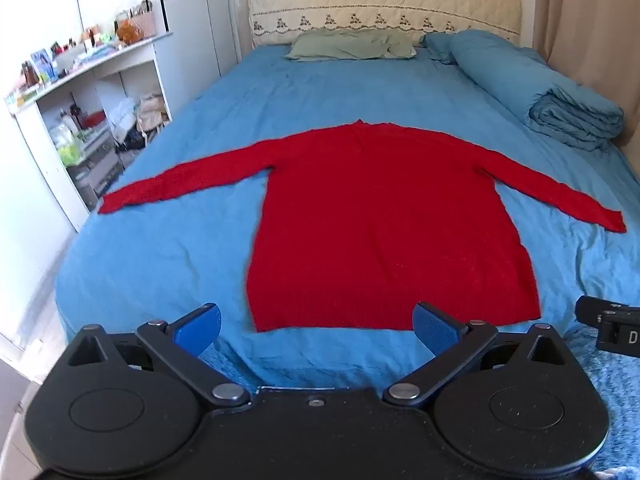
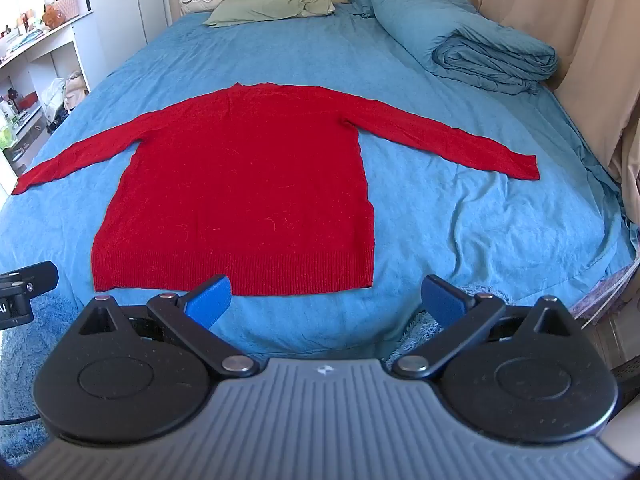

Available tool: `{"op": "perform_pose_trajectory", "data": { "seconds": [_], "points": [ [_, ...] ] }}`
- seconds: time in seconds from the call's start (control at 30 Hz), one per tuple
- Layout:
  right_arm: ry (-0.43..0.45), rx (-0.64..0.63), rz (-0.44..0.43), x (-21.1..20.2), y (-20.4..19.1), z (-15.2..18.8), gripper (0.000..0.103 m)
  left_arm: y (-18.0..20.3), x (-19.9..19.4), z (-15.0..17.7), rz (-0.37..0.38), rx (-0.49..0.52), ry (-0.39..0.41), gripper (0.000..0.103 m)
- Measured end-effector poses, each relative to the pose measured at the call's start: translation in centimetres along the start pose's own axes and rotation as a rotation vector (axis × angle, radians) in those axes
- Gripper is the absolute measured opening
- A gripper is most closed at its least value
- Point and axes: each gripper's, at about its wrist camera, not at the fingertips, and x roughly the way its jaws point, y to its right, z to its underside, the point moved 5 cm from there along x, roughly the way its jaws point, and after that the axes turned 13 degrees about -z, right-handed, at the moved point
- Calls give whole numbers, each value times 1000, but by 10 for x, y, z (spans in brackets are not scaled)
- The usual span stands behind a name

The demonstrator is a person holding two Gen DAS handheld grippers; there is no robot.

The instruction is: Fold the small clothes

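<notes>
A red long-sleeved sweater (image 1: 384, 220) lies flat on the blue bed sheet (image 1: 320, 88), hem toward me, both sleeves spread out to the sides. It also shows in the right wrist view (image 2: 248, 184). My left gripper (image 1: 318, 326) is open and empty, held just short of the hem, near its left part. My right gripper (image 2: 328, 300) is open and empty, just short of the hem's right part. Neither gripper touches the sweater.
A rolled blue duvet (image 1: 552, 92) lies at the back right of the bed, with a green pillow (image 1: 352, 44) at the headboard. A white shelf unit (image 1: 80, 92) with clutter stands to the left. Beige curtains (image 2: 592, 40) hang on the right.
</notes>
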Motion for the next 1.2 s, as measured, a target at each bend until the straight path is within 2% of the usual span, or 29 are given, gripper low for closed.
{"op": "perform_pose_trajectory", "data": {
  "seconds": [0.17,0.27,1.2],
  "points": [
    [-2,1,-1,0,0,0,103,-6,4,-6,-2,7,14,103],
    [-2,1,-1,0,0,0,103,-5,-5,2,-21,11,64,103],
    [-3,3,-2,0,0,-1,103,-3,-4,0,-26,9,41,103]
  ]
}}
